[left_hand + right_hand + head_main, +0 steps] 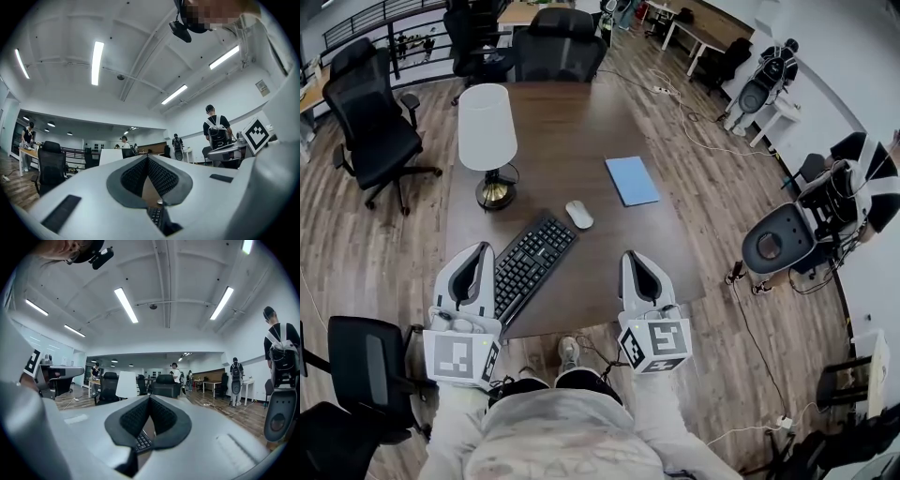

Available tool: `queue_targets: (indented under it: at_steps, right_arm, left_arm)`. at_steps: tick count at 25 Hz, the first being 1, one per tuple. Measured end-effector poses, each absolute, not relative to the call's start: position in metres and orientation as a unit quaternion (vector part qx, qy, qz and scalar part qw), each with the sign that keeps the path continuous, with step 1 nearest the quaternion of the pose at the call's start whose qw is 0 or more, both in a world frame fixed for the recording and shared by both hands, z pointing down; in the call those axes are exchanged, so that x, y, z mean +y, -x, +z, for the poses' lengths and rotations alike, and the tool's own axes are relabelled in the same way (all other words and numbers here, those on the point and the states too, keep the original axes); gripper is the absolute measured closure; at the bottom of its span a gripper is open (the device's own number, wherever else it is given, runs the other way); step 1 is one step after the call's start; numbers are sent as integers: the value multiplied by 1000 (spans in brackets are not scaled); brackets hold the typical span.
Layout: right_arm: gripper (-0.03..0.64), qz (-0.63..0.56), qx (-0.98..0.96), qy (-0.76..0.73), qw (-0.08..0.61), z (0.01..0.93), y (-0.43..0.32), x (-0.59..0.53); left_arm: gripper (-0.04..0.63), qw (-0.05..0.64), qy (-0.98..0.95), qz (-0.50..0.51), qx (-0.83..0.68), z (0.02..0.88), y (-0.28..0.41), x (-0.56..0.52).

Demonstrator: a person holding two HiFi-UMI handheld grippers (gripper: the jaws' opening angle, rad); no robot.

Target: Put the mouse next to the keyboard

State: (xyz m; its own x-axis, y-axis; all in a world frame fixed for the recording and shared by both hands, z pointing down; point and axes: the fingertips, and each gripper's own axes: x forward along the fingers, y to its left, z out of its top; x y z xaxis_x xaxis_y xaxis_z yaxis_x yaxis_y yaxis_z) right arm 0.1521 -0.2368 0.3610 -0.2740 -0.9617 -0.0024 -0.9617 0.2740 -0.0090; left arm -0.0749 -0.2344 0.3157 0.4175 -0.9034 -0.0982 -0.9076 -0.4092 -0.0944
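Bare bench [609, 253] from my right gripper [634, 257] up to mouse [578, 215]; keyboard [532, 261] blocks left, lamp [487, 141] beyond, notebook [632, 180] right.

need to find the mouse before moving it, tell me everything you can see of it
The mouse is a small, pale, smooth oval, plastic by its look, with no cord visible. It lies flat and slanted on the brown table, just off the far right corner of the black keyboard, very close but seemingly not touching it, with the blue notebook beyond. Nothing else touches it.

Open office: desks [523, 12], swivel chairs [370, 117]
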Motion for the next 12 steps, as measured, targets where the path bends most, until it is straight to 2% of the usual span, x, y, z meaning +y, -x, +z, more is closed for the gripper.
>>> queue_targets:
  at_steps: [12]
  right_arm:
    - [607, 16, 788, 614, 39, 338, -154, -204]
  left_arm:
    - [591, 72, 848, 21, 525, 314, 73, -221]
